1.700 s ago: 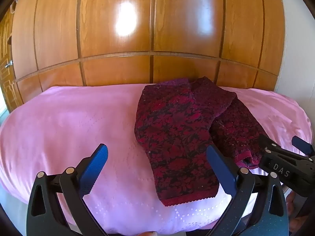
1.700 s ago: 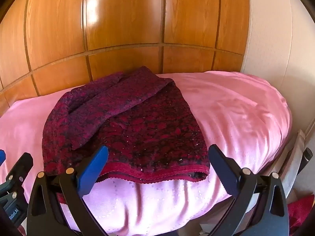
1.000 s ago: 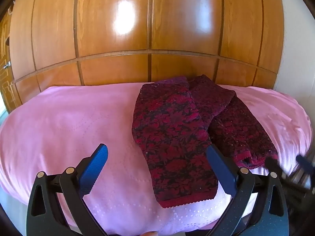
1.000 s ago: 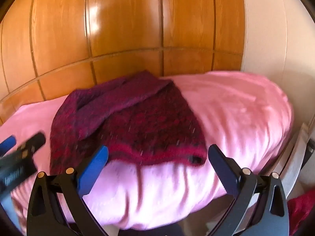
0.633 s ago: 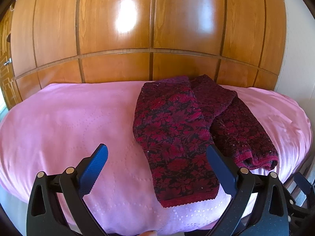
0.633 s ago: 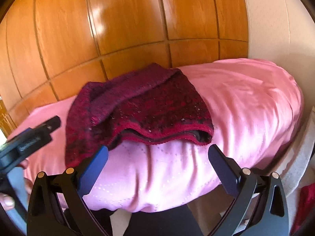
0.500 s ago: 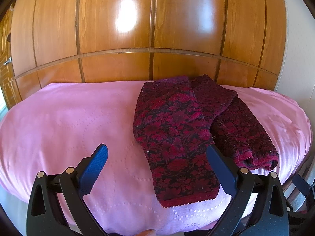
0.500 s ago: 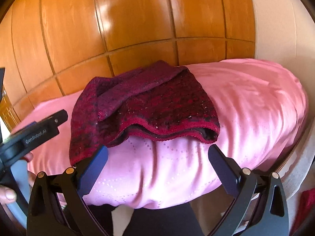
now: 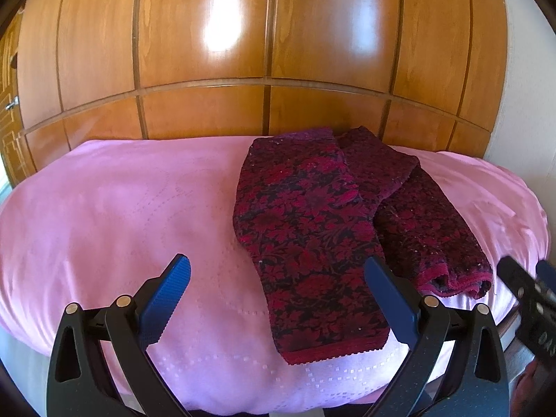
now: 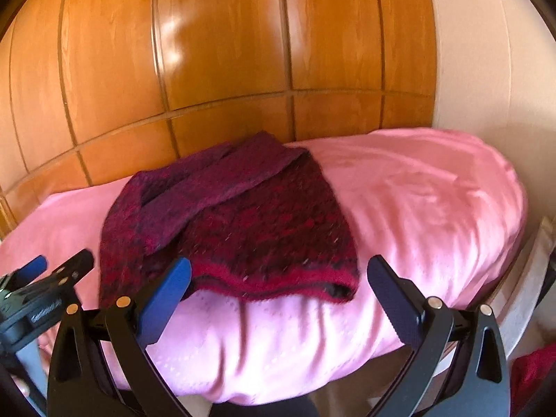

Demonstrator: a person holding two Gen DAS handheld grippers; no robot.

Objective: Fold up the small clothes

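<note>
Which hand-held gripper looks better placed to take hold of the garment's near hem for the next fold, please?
Probably the right hand-held gripper: its open jaws frame the near hem of the garment. The left hand-held gripper, also open, mostly frames the bare pink cover.

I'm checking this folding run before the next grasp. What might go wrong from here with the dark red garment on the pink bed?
1. The red floral garment is layered; a sleeve lies across the body, so the open right gripper may pinch only one layer at the hem.
2. The hem lies near the edge of the pink bedcover; a pull toward the edge might slide it off.
3. The open left gripper is close by; the two might collide.
</note>
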